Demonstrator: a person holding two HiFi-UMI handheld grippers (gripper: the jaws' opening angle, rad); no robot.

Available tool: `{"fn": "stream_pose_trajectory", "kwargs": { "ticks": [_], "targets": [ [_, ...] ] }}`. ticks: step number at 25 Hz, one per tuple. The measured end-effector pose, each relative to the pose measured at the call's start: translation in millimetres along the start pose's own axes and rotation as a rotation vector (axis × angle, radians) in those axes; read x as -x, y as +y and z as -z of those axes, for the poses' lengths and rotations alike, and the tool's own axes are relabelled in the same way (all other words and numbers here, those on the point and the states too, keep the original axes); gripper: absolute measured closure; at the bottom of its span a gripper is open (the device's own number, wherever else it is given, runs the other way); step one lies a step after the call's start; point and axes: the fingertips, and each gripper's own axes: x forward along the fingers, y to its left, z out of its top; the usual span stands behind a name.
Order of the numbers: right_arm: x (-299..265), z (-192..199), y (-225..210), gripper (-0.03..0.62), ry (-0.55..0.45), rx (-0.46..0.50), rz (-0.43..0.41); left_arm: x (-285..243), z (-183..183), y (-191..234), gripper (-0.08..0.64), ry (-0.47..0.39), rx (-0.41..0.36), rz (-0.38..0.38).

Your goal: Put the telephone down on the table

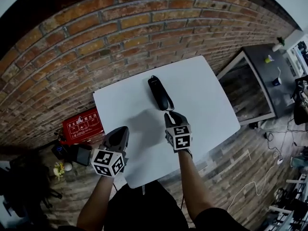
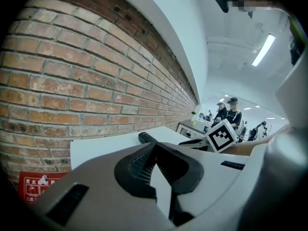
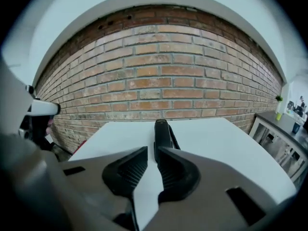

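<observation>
The telephone (image 1: 160,93) lies flat on the table (image 1: 207,95), toward its far edge. My right gripper (image 3: 150,154) hovers over the table's middle, fingers slightly apart and empty, the handset's near end just beyond their tips. My left gripper (image 2: 155,145), fingers together, is at the table's near-left edge.

Hides the phone's (image 3: 162,129) near end behind the right gripper (image 3: 152,148); in the left gripper view, shows only its tip. Cannot read the red sign's (image 1: 83,125) print, nor tell the small items on the grey bench (image 1: 264,85).
</observation>
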Motion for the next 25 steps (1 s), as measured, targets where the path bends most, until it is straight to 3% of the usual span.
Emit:
{"fn": "stream_pose_trajectory", "kwargs": {
  "ticks": [6,17,25],
  "targets": [
    [63,-5,18,0.552,-0.095,-0.033,-0.039,23,-12,-20,0.546,-0.021,-0.032,0.038],
    [186,-20,45,0.560,-0.264,-0.067,-0.044,66,-49,-62,0.548,-0.104,-0.114,0.130],
    [249,-42,49,0.569,-0.375,-0.076,-0.022,92,-47,-56,0.548,-0.100,-0.137,0.122]
  ]
}}
